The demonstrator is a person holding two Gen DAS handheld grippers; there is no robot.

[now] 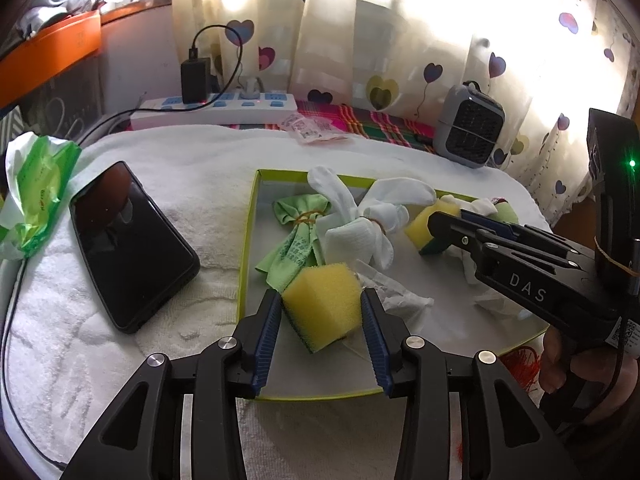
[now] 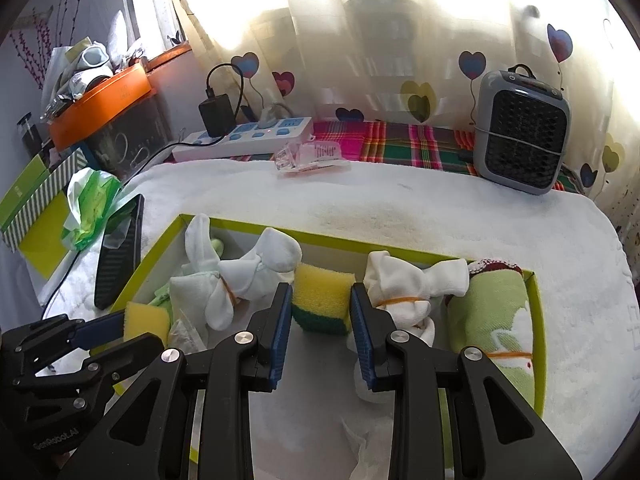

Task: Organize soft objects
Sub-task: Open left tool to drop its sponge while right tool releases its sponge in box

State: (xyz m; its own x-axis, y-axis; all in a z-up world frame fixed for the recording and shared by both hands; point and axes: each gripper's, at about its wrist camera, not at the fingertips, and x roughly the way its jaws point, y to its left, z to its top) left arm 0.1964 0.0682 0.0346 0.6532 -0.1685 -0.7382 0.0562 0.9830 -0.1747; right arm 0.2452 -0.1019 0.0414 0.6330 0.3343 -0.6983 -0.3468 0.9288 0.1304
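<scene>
A shallow box with a lime-green rim (image 1: 248,240) (image 2: 538,320) lies on a white towel. It holds two yellow sponges with green undersides, white sock bundles (image 1: 360,216) (image 2: 256,272), a green cloth bundle (image 1: 296,236) and a rolled green towel (image 2: 500,316). My left gripper (image 1: 322,300) is shut on one yellow sponge (image 1: 324,304) near the box's front left; it also shows in the right wrist view (image 2: 146,320). My right gripper (image 2: 322,296) is shut on the other yellow sponge (image 2: 322,296) (image 1: 424,224) in the box's middle.
A black phone (image 1: 128,244) and a green tissue pack (image 1: 36,196) lie left of the box. A power strip (image 1: 224,108) with a charger, a plastic packet (image 2: 312,156) and a small grey heater (image 2: 520,136) stand at the back. Crumpled tissue (image 1: 400,296) lies in the box.
</scene>
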